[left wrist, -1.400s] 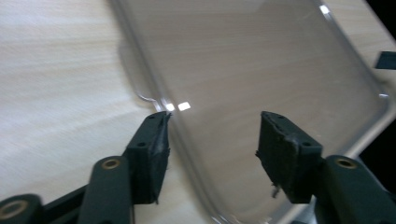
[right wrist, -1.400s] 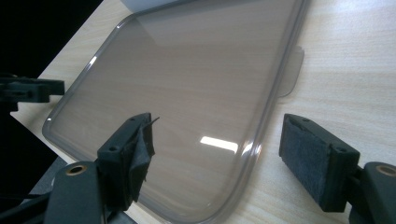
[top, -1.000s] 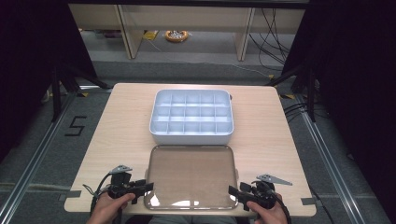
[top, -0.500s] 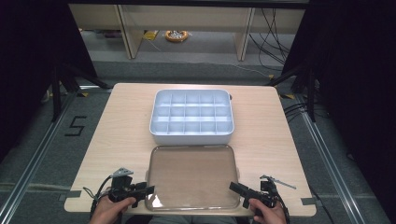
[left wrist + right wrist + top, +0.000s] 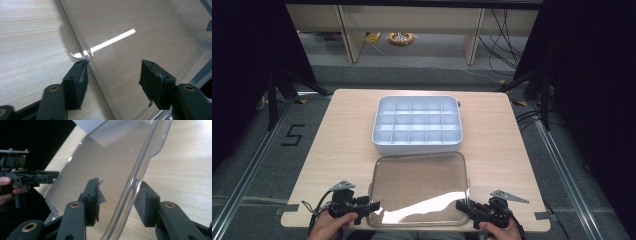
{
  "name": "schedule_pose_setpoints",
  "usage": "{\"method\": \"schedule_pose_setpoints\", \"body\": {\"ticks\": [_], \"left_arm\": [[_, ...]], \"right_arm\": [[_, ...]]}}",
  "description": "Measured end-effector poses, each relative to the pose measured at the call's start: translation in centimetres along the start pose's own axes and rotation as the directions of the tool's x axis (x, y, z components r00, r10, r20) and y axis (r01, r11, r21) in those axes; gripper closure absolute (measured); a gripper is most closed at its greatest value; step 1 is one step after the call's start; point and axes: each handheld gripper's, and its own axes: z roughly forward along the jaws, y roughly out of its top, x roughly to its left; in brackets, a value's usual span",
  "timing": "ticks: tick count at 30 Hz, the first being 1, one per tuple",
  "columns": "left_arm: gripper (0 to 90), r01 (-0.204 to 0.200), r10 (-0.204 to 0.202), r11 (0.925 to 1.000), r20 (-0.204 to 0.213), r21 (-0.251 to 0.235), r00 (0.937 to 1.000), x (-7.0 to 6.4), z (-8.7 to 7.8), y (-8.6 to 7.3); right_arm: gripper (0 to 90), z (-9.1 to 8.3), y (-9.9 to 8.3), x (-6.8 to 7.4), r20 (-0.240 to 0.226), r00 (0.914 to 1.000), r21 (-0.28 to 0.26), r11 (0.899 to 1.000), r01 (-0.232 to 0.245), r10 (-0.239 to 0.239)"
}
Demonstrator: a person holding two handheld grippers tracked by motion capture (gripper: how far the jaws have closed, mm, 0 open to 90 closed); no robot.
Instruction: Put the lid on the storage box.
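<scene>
A clear plastic lid (image 5: 419, 187) lies flat on the table in front of a white compartment box (image 5: 417, 125). My left gripper (image 5: 372, 206) is at the lid's near left corner. In the left gripper view it (image 5: 113, 82) is open and straddles the lid's (image 5: 140, 30) rim, one jaw outside on the wood and one over the lid. My right gripper (image 5: 460, 205) is at the near right corner. It (image 5: 118, 202) is open too, with the lid's (image 5: 105, 167) raised rim between its jaws, close to the outer pad (image 5: 146, 202).
The wooden table (image 5: 337, 145) has bare room on both sides of the box and lid. Its near edge runs just behind both grippers. The right gripper view shows the left gripper (image 5: 27, 178) held in a hand across the lid. Beyond the table are shelving legs and cables.
Both hands have drawn slightly back toward the table's near edge while staying at the lid's near corners. The glare on the lid has grown.
</scene>
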Motion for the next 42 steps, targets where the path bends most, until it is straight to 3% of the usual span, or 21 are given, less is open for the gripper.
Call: {"method": "schedule_pose_setpoints", "body": {"ticks": [2, 3, 4, 5, 6, 8, 10, 11, 12, 13, 15, 17, 21, 22, 25, 27, 30, 36, 39, 42], "left_arm": [[34.9, 0.008, -0.008, 1.0, -0.004, -0.002, 1.0, 0.1, 0.0, 0.1], [34.6, 0.015, -0.015, 0.9999, -0.008, -0.007, 0.9999, 0.1, 0.0, 0.1], [34.2, 0.021, -0.021, 0.9998, -0.006, -0.005, 0.9998, 0.2, -0.1, 0.1], [33.4, 0.032, -0.032, 0.9994, -0.006, -0.013, 0.9995, 0.2, -0.1, 0.1], [32.8, 0.029, -0.029, 0.9995, -0.008, -0.01, 0.9995, 0.3, -0.1, 0.1], [32.7, 0.03, -0.03, 0.9995, -0.008, -0.012, 0.9995, 0.3, -0.1, 0.1], [32.4, 0.029, -0.029, 0.9995, -0.011, -0.014, 0.9995, 0.2, -0.1, 0.1], [31.9, 0.026, -0.026, 0.9996, -0.011, -0.007, 0.9996, 0.2, -0.1, 0.1], [31.3, 0.036, -0.037, 0.9992, -0.008, -0.013, 0.9993, 0.1, -0.1, 0.1], [31.1, 0.037, -0.037, 0.9992, -0.01, -0.012, 0.9992, 0.2, -0.1, 0.1], [29.2, 0.039, -0.039, 0.9992, -0.017, -0.011, 0.9991, 0.2, -0.2, 0.1], [27.9, 0.051, -0.051, 0.9986, -0.025, -0.017, 0.9984, 0.2, -0.2, 0.2], [27.2, 0.04, -0.04, 0.9992, -0.025, -0.011, 0.9989, 0.3, -0.3, 0.2], [27.1, 0.046, -0.046, 0.9989, -0.022, -0.012, 0.9987, 0.3, -0.3, 0.2], [26.9, 0.061, -0.061, 0.9981, -0.012, -0.012, 0.9981, 0.5, -0.3, 0.2], [26.1, 0.062, -0.062, 0.998, -0.013, -0.014, 0.998, 0.4, -0.3, 0.2], [25.7, 0.058, -0.058, 0.9983, -0.011, -0.009, 0.9983, 0.4, -0.3, 0.2], [39.2, 0.06, -0.06, 0.9981, 0.0, -0.01, 0.9982, 0.4, -0.2, 0.1], [44.7, 0.118, -0.118, 0.9922, 0.015, -0.041, 0.9929, 0.8, -0.2, 0.1], [52.4, 0.108, -0.107, 0.9919, 0.012, -0.067, 0.9942, 0.8, -0.5, 0.2]], "right_arm": [[58.6, -0.2, 0.1, 0.5, -0.013, 0.9998, 0.002, 1.0, 0.018, -0.018], [58.7, -0.5, 0.1, 1.1, -0.028, 0.9995, 0.013, 1.0, -0.013, 0.014], [58.7, -0.5, 0.2, 1.0, -0.029, 0.9986, 0.003, 0.999, 0.045, -0.045], [58.8, -0.6, 0.1, 1.2, -0.026, 0.9974, 0.0, 0.998, 0.067, -0.067], [59.0, -0.7, 0.1, 1.6, -0.029, 0.998, 0.003, 0.998, 0.056, -0.056], [59.4, -0.7, 0.0, 1.5, -0.051, 0.9911, -0.026, 0.992, 0.122, -0.123], [59.7, -1.1, -0.1, 1.8, -0.072, 0.9908, -0.029, 0.993, 0.112, -0.114], [59.7, -1.2, -0.2, 1.8, -0.05, 0.9899, -0.024, 0.991, 0.132, -0.133], [59.8, -1.1, -0.2, 1.7, -0.078, 0.9887, -0.033, 0.992, 0.126, -0.128], [59.8, -1.2, -0.4, 2.0, -0.08, 0.9924, -0.025, 0.996, 0.091, -0.093], [59.8, -1.2, -0.2, 1.7, -0.079, 0.9855, -0.042, 0.988, 0.147, -0.15], [59.9, -1.2, -0.2, 1.7, -0.074, 0.9836, -0.047, 0.986, 0.161, -0.165], [59.9, -1.2, -0.2, 1.7, -0.075, 0.9843, -0.044, 0.987, 0.157, -0.16], [59.9, -1.3, -0.3, 1.9, -0.084, 0.9888, -0.029, 0.992, 0.121, -0.123], [59.9, -1.4, -0.2, 1.9, -0.105, 0.9807, -0.043, 0.986, 0.161, -0.165], [59.9, -1.4, -0.2, 1.8, -0.085, 0.9785, -0.044, 0.982, 0.185, -0.188], [60.0, -1.5, -0.3, 2.0, -0.106, 0.9764, -0.044, 0.982, 0.184, -0.188], [59.9, -1.5, -0.3, 1.7, -0.096, 0.9762, -0.039, 0.981, 0.191, -0.194], [59.8, -1.4, -0.3, 1.7, -0.088, 0.9792, -0.029, 0.983, 0.181, -0.183], [59.7, -1.3, -0.3, 1.4, -0.07, 0.9797, -0.029, 0.982, 0.186, -0.188]]}}
